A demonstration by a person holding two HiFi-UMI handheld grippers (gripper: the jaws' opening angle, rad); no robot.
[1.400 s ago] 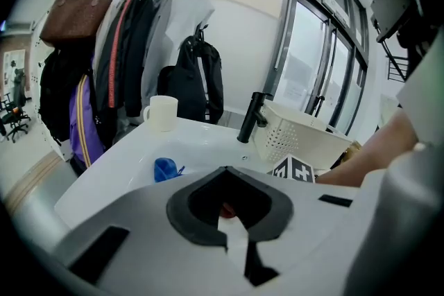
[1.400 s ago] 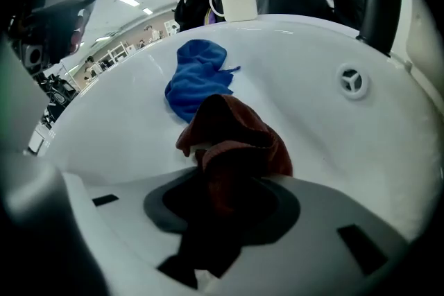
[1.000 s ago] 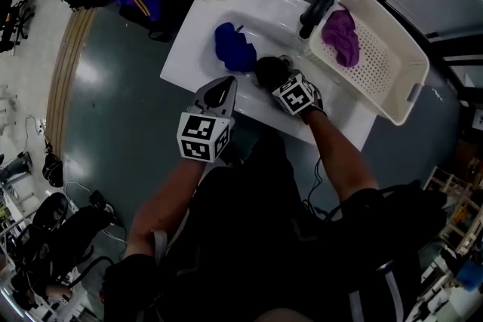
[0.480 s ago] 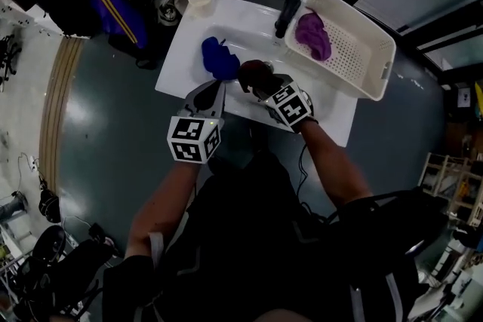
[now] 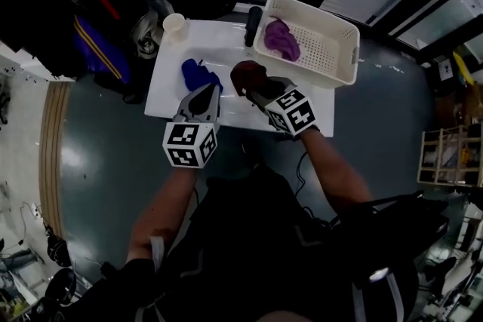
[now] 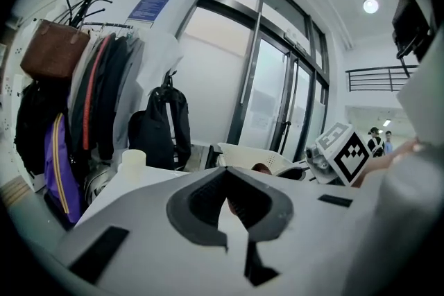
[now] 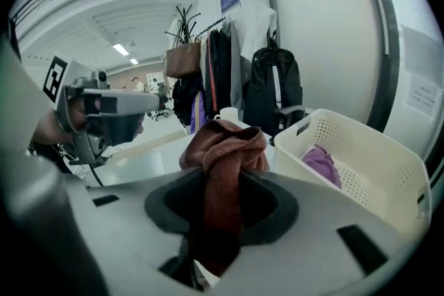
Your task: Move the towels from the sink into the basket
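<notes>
Towel status: right gripper (image 5: 255, 90) is clamped on a rust-red towel (image 5: 247, 76), with cloth bunched above the jaws and a tail hanging down between them in the right gripper view. In the head view the towel sits at frame centre, over the sink (image 5: 167, 96) and just left of the basket (image 5: 343, 62), not yet over its rim. Left gripper (image 5: 202, 92) has its jaws drawn together on nothing and sits lower left of the red towel.

Handling, as a judgement:
- Soft, limp and light, with no shape of its own, so it will sag and swing from whatever point is pinched.
- Not fragile. The terry-like weave should grip well on the pads, so slip risk looks low.
- Wet or dry cannot be told. If wet it would be heavier and drip.
- Best hold is a raised fold or the crest of the bunch, taking several layers so a single edge doesn't pull out.
- The current pinch takes a thick wad and looks secure.
- The hanging tail could catch the basket wall, so it needs to clear the rim.

Counts:
- Three towels. The rust-red one is in the right gripper. A blue towel (image 5: 198, 74) lies crumpled in the sink, upper left of the left gripper. A purple towel (image 5: 278, 38) is already in the basket at its left end.
- One basket, white and perforated, in the upper right.
- One sink.
- One pale cup (image 5: 174, 25), on the sink's far left corner.

The blue towel is the only one left in the sink.
</notes>
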